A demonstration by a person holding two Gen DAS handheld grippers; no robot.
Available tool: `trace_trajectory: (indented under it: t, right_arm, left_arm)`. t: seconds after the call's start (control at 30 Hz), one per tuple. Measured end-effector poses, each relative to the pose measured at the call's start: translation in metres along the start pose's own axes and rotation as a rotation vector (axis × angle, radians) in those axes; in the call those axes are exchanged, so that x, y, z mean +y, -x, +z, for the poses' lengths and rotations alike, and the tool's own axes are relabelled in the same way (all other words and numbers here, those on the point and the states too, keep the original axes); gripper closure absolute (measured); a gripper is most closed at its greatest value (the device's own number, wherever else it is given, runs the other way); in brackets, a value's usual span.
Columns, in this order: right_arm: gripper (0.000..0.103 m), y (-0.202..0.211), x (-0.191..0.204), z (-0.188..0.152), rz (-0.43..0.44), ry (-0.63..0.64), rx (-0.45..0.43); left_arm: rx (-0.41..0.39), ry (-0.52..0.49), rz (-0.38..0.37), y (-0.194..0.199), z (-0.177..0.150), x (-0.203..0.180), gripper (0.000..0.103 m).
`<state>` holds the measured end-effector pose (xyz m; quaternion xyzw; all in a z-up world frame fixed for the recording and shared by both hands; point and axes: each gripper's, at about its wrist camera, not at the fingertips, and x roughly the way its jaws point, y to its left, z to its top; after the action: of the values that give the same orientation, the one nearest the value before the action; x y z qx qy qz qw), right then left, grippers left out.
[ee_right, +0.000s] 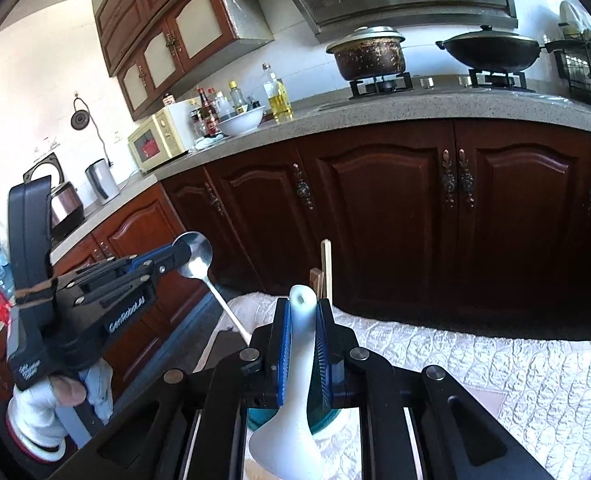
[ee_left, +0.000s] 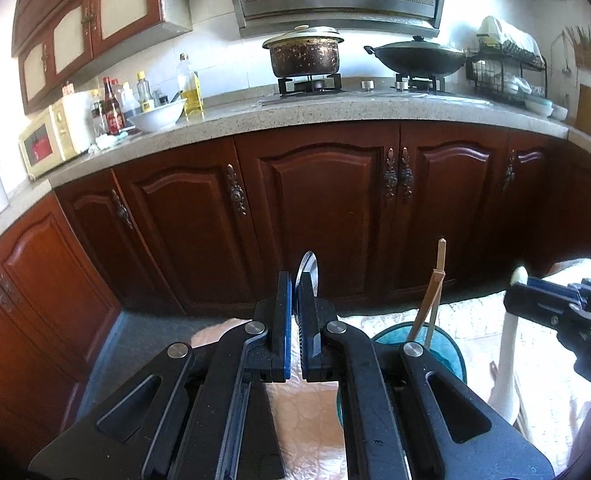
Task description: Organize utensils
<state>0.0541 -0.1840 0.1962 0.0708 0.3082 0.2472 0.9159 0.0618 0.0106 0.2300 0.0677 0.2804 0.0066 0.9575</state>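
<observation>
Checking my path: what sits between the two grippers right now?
In the left wrist view, wooden chopsticks standing in the teal holder lie between left gripper and right gripper.

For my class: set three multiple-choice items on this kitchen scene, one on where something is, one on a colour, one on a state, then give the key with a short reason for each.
1. Where do the wooden chopsticks stand?
A. In the teal cup on the quilted cloth
B. On the stove
C. Inside the microwave

2. What colour is the spoon in the right gripper?
A. Red
B. White
C. Black

3. What is the state of the left gripper?
A. Wide open and empty
B. Shut on the metal spoon
C. Resting on the counter

Key:
1 A, the sticks rise out of the teal cup in the left wrist view.
2 B, the white spoon sits handle up between the blue pads.
3 B, the right wrist view shows the metal spoon's bowl pinched at its fingertips, handle hanging down.
</observation>
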Motion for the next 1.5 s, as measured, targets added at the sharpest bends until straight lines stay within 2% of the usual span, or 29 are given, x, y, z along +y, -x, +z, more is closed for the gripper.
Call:
trace_trajectory:
  t: [0.23,0.6,0.9,1.23,1.33,1.4,1.5]
  right_arm:
    - [0.091,-0.026,0.013,-0.004,-0.037,-0.013,-0.051]
    - [0.091,-0.055,0.022,-0.024,-0.107,-0.043,-0.120]
    - [0.092,-0.059,0.022,-0.048,-0.066,-0.008,-0.027]
    - [0.090,-0.061,0.005,-0.062,0.039,-0.091,0.085]
    - [0.088,-0.065,-0.003,-0.067,0.080,-0.145,0.139]
    - [0.086,-0.062,-0.007,-0.070,0.078,-0.153,0.150]
    - [0.077,-0.051,-0.012,-0.075,0.075,-0.152,0.148]
  left_arm:
    - [-0.013,-0.042,0.015,-0.009,-0.001,-0.007,0.102]
    - [0.010,-0.041,0.012,-0.020,-0.008,-0.007,0.102]
    - [0.039,-0.050,0.000,-0.029,-0.016,-0.015,0.102]
    - [0.109,-0.034,-0.032,-0.049,-0.035,-0.030,0.102]
    - [0.133,-0.018,-0.045,-0.052,-0.042,-0.032,0.101]
    - [0.140,-0.010,-0.050,-0.052,-0.045,-0.032,0.101]
    - [0.148,0.017,-0.073,-0.050,-0.048,-0.029,0.100]
